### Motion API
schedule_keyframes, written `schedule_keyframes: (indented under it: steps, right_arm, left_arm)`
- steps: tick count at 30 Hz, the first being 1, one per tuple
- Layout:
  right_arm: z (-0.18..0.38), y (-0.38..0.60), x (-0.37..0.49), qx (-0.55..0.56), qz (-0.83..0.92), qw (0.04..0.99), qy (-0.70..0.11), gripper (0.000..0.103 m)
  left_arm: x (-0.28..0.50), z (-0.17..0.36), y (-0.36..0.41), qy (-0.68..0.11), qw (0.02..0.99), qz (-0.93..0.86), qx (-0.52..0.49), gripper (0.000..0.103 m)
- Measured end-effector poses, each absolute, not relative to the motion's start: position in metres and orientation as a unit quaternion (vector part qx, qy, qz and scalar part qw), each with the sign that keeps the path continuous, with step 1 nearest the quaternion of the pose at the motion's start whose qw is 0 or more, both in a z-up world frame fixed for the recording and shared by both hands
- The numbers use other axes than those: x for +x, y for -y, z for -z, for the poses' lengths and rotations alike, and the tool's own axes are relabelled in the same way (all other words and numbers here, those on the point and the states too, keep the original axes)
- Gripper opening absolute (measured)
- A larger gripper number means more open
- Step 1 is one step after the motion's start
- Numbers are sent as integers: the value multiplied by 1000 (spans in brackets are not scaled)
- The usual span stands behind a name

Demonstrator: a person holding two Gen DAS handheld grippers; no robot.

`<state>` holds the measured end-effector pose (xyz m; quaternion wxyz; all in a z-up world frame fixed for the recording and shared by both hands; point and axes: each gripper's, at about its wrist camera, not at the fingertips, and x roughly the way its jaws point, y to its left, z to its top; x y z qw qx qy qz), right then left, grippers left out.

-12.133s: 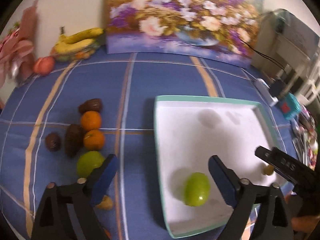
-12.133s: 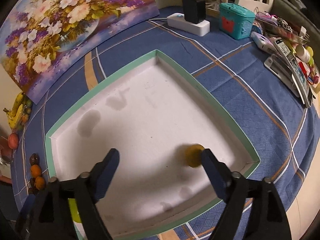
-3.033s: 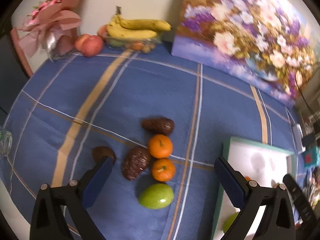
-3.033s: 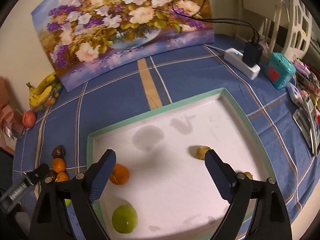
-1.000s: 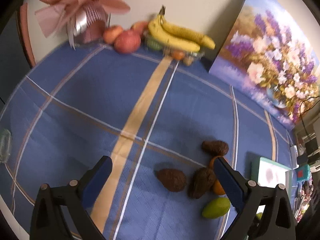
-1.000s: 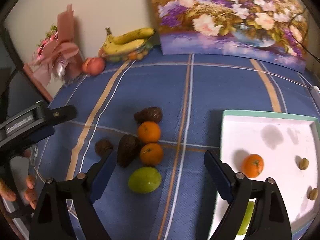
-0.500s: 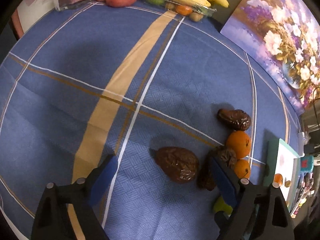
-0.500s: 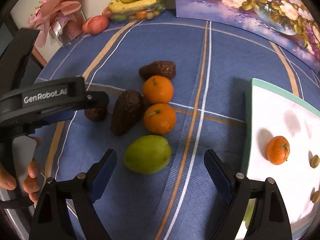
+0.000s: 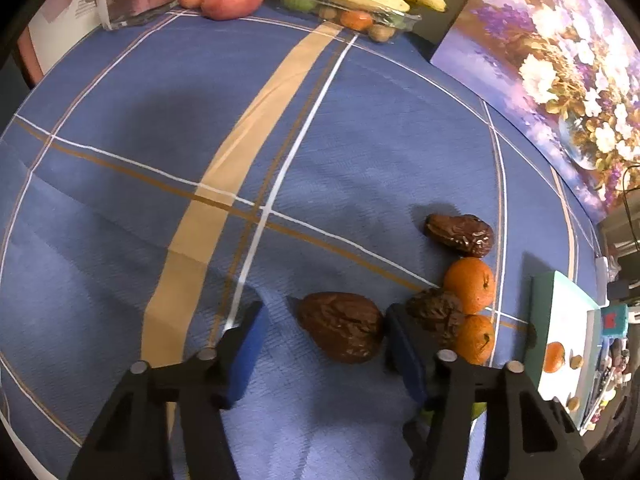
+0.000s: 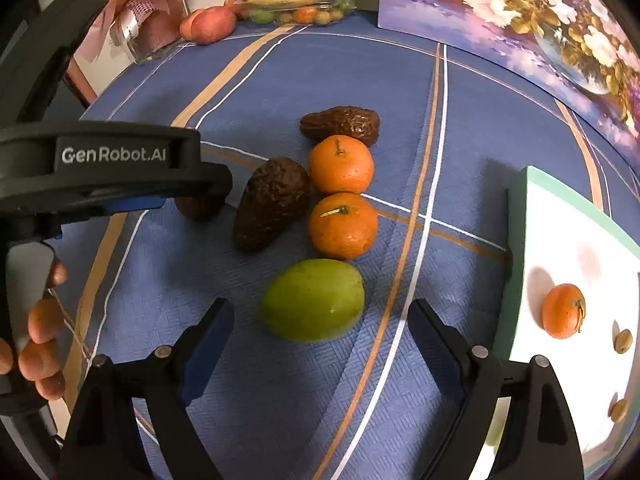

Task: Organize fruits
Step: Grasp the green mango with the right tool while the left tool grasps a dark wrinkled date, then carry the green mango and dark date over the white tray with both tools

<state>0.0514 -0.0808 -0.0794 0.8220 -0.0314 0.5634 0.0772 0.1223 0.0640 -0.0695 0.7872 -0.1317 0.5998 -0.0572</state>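
- Left wrist view: left gripper point(image 9: 320, 340) brackets the brown fruit point(image 9: 340, 326) on the cloth point(image 9: 160, 140). Jaws have just been closing; right pad touches, left pad stands clear, so no grip yet.
- Brown fruit's long axis runs across the jaws, narrow end toward the left pad.
- Right gripper point(image 10: 320, 344) hangs open beside the green fruit point(image 10: 312, 300), not touching; its long axis spans the jaws.
- Tray point(image 10: 568, 196), at the cloth's right edge, receives sorted fruit; one orange point(image 10: 563, 311) lies inside.

Blue plaid tablecloth point(image 9: 160, 120), orange mandarins point(image 10: 342, 226), green fruit point(image 10: 312, 300)
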Motion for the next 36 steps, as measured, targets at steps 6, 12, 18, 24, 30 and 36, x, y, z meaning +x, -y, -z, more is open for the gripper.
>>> schedule_keyframes:
  steps: [6,12,18,24,30,36]
  right_arm:
    - [84,64,54,-41,-84,821,-564,73]
    - [86,62,53,-45,-88,820,-564,70]
    - [81,64,52,-39,-90,822,-561,55]
    - [65,66,49,-28,-101,833,-543,55]
    - [31,88,46,10,-86,860,-502,55]
    - [18,118,44,53,-51,874,-481,55]
  left_arm:
    - [127,64,-65,-595,788,68,-143,48]
    - [126,53,-70,-583,796,66,-149,48]
    - [126,43,-73,-570,805,61,-153,48]
    - [122,28,-79,-548,818,56,-162,48]
    - [116,3,-84,-514,839,52,-169,48]
    - [107,-17,-79,-491,853,59,-166,48]
